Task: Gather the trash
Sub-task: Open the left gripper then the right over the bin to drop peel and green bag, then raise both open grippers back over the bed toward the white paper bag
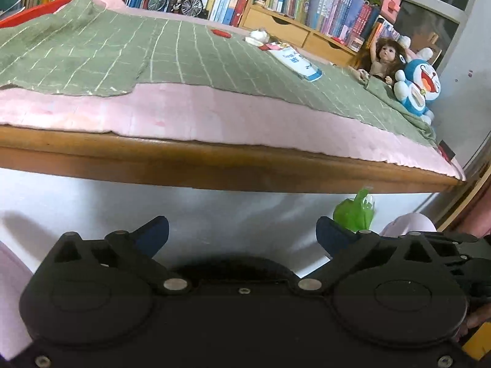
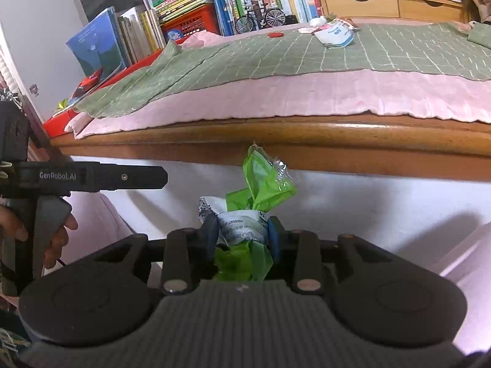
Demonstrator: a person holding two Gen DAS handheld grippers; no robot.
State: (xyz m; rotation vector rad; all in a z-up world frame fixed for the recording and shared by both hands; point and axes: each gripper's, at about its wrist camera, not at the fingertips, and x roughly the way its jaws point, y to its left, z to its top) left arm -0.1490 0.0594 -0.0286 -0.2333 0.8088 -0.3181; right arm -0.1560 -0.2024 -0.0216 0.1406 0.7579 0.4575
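Note:
My right gripper (image 2: 242, 234) is shut on a crumpled green and white wrapper (image 2: 260, 187), held below the wooden table edge. The same green wrapper (image 1: 354, 211) shows at the lower right in the left wrist view, just beyond the right fingertip. My left gripper (image 1: 242, 233) is open with nothing between its fingers, also below the table edge. More trash lies far back on the table: a white and blue packet (image 1: 299, 63) (image 2: 334, 35), a white crumpled scrap (image 1: 257, 35) and a red cap (image 1: 221, 33) (image 2: 275, 34).
The table (image 2: 307, 135) carries a green checked cloth (image 1: 122, 49) over a pink mat (image 1: 214, 110). A doll (image 1: 383, 58) and a blue plush toy (image 1: 417, 86) sit at its right end. Books, a red crate (image 2: 190, 20) and a model bicycle (image 1: 176, 1) line the back.

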